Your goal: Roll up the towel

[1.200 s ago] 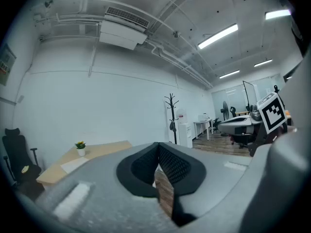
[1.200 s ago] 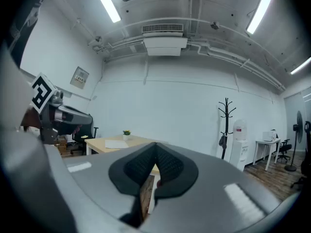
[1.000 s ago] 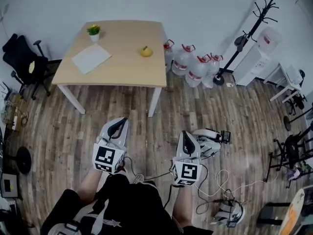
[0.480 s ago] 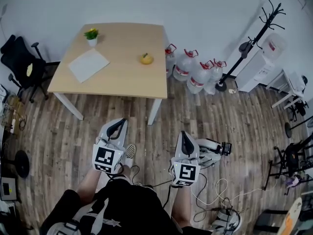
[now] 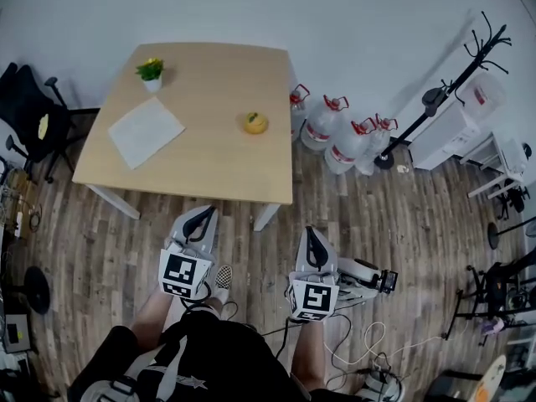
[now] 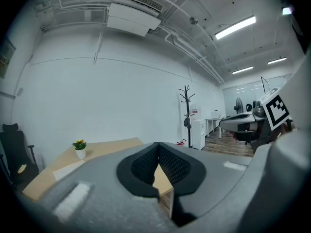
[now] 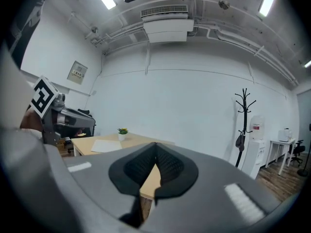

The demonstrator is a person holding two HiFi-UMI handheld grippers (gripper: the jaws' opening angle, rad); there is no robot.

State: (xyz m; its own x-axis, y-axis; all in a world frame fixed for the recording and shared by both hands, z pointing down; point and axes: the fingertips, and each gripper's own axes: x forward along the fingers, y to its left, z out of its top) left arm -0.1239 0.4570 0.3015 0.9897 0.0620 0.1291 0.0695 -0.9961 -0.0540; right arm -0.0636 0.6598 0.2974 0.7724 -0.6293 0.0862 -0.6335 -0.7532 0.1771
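Observation:
A white towel [image 5: 146,131] lies flat on the left part of the light wooden table [image 5: 218,170]. It shows as a pale sheet in the left gripper view [image 6: 68,168] and in the right gripper view [image 7: 108,145]. My left gripper [image 5: 201,217] is held over the floor just short of the table's near edge, shut and empty, its pads meeting [image 6: 158,147]. Beside it my right gripper [image 5: 312,239] points the same way, also shut with nothing in it [image 7: 156,147]. Both are well apart from the towel.
A small potted plant [image 5: 151,69] and a yellow fruit [image 5: 256,122] stand on the table. Several water jugs [image 5: 337,134] and a coat stand [image 5: 456,78] are to the right. A black chair [image 5: 23,111] is at the left. A spare device [image 5: 368,276] and cables lie on the floor.
The person has walked toward the table. It now sits nearer and lower in the head view, close ahead of both grippers. Both grippers stayed shut.

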